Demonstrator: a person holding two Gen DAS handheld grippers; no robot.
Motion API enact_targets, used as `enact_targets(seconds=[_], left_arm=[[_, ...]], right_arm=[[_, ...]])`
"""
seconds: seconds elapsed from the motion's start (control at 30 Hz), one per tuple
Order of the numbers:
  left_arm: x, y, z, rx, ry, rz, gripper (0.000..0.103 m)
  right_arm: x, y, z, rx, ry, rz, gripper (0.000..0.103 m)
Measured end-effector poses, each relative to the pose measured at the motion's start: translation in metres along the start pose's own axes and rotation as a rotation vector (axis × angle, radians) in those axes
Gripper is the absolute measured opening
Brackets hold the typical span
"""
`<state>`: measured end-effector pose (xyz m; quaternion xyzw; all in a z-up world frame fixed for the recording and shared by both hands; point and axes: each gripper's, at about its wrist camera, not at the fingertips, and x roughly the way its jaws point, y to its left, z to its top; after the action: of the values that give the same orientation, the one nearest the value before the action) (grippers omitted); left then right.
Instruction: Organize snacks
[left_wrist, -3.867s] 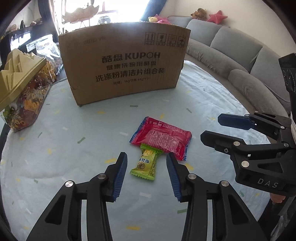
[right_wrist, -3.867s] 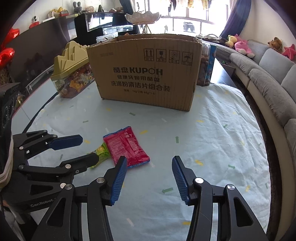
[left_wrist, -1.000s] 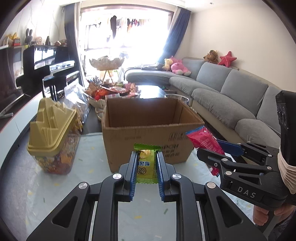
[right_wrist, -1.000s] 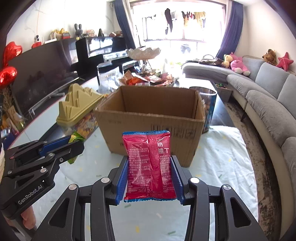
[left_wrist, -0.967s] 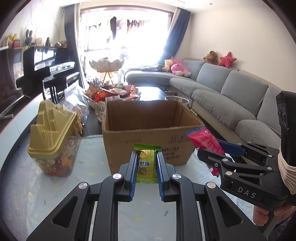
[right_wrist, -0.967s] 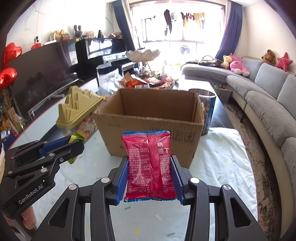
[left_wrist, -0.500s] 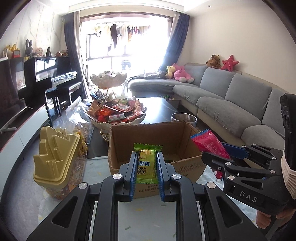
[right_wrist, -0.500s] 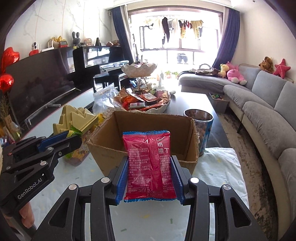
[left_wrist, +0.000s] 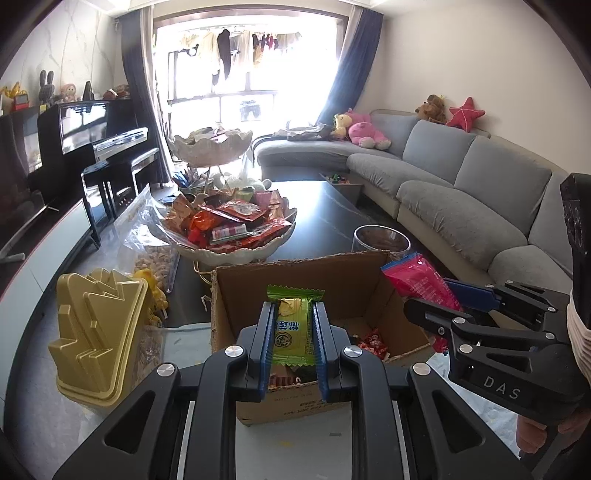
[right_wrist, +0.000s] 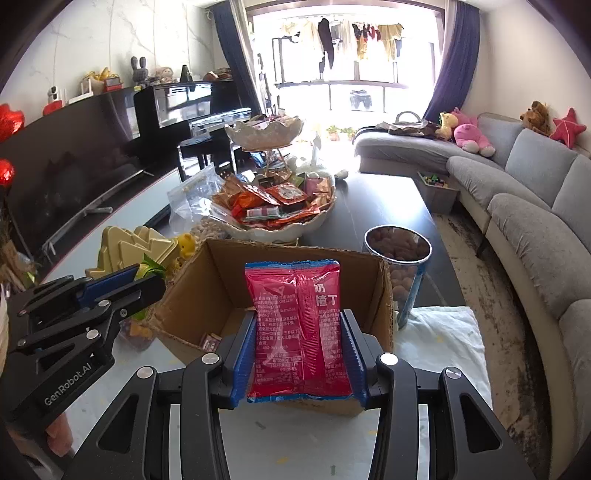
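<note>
Two packets are hanging over the open cardboard box (left_wrist: 373, 295), the left tool (left_wrist: 293, 341) clenching a green candy wrapper (left_wrist: 291, 328) and the right tool (right_wrist: 301, 354) grasping a red snack bag (right_wrist: 299, 325), which is risking snagging the box's near rim and dropping onto the bench.

left gripper (left_wrist: 293, 341): black arms, blue ridged pads, silver screws, white "GenRobot.AI"
right gripper (right_wrist: 299, 354): same look, white "DAS"
sleeve (left_wrist: 578, 343): pale ribbed cuff
</note>
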<state>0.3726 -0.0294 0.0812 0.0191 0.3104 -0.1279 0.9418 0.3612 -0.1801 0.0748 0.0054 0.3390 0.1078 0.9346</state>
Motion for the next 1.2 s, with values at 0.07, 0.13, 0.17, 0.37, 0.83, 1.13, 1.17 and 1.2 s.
enact_targets(seconds=[0.07, 0.13, 0.17, 0.37, 0.83, 1.13, 1.17, 1.2], left_arm=[[0.007, 0.003, 0.002, -0.008, 0.019, 0.0, 0.021], [0.016, 0.005, 0.004, -0.013, 0.036, 0.003, 0.021], [0.02, 0.007, 0.005, -0.013, 0.045, 0.008, 0.021], [0.033, 0.014, 0.007, -0.038, 0.068, 0.042, 0.032], [-0.007, 0.008, -0.016, -0.021, 0.011, 0.123, 0.06], [-0.059, -0.006, -0.045, 0.005, -0.072, 0.191, 0.078], [-0.066, -0.008, -0.049, 0.005, -0.077, 0.195, 0.081], [-0.072, -0.009, -0.053, 0.003, -0.083, 0.198, 0.084]], right_arm=[[0.007, -0.003, 0.003, 0.002, 0.012, -0.001, 0.044], [0.013, -0.005, 0.004, 0.006, 0.023, -0.005, 0.044], [0.016, -0.006, 0.005, 0.007, 0.03, -0.008, 0.044], [0.03, -0.01, 0.01, 0.01, 0.051, -0.029, 0.044], [0.005, -0.01, -0.005, 0.003, -0.02, -0.106, 0.073], [-0.041, -0.004, -0.034, 0.003, -0.098, -0.139, 0.082], [-0.047, -0.002, -0.038, -0.003, -0.106, -0.146, 0.084], [-0.054, -0.001, -0.042, -0.008, -0.115, -0.153, 0.085]])
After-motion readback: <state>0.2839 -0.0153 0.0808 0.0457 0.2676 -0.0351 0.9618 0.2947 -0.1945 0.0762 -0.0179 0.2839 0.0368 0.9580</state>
